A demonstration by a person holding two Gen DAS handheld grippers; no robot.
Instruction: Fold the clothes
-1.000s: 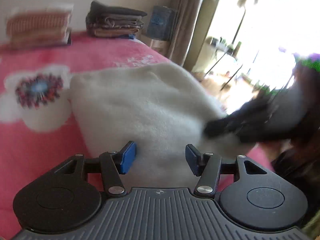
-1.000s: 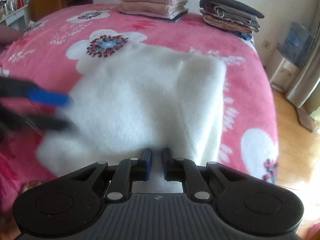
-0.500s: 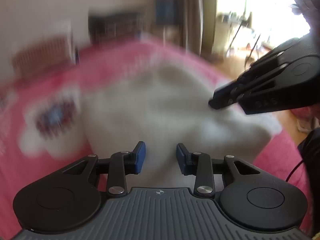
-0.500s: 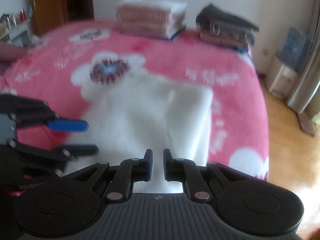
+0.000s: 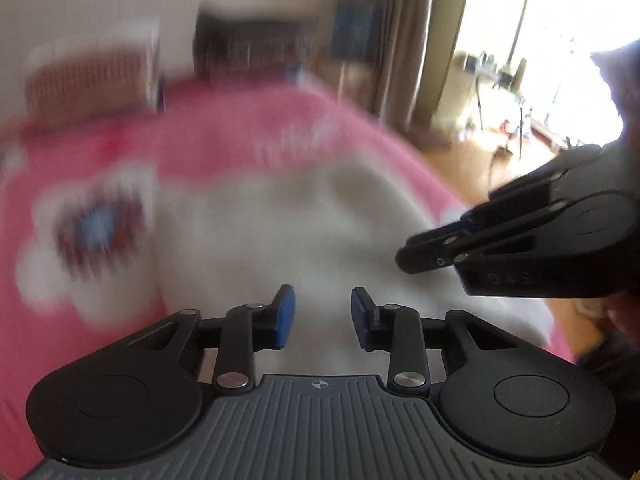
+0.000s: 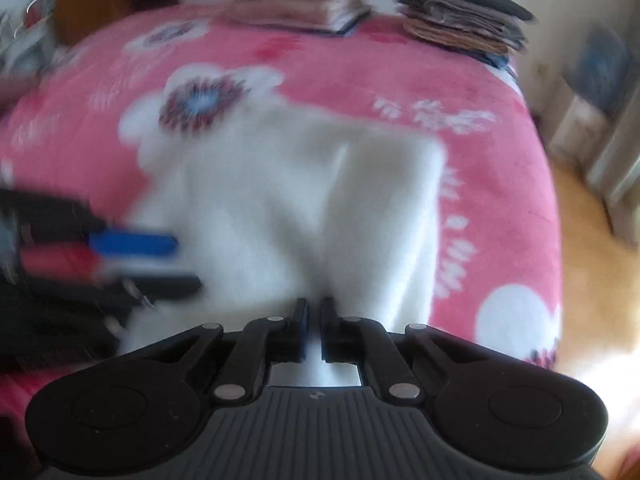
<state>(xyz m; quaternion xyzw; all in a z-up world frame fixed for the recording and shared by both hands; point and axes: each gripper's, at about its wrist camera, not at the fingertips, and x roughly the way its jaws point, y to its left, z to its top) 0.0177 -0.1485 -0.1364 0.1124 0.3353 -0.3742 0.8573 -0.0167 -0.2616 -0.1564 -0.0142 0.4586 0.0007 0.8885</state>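
The right gripper (image 6: 314, 328) is pinching the near edge of the white fleece garment (image 6: 280, 216), jaws nearly closed on it. The left gripper (image 5: 323, 316) is hovering with jaws part open, having just been closing, nothing pressed between them. The garment is lying on the pink bed (image 6: 500, 168). It looks soft, light and floppy, best taken at corners. Folded stacks (image 6: 460, 16) are sitting beyond.
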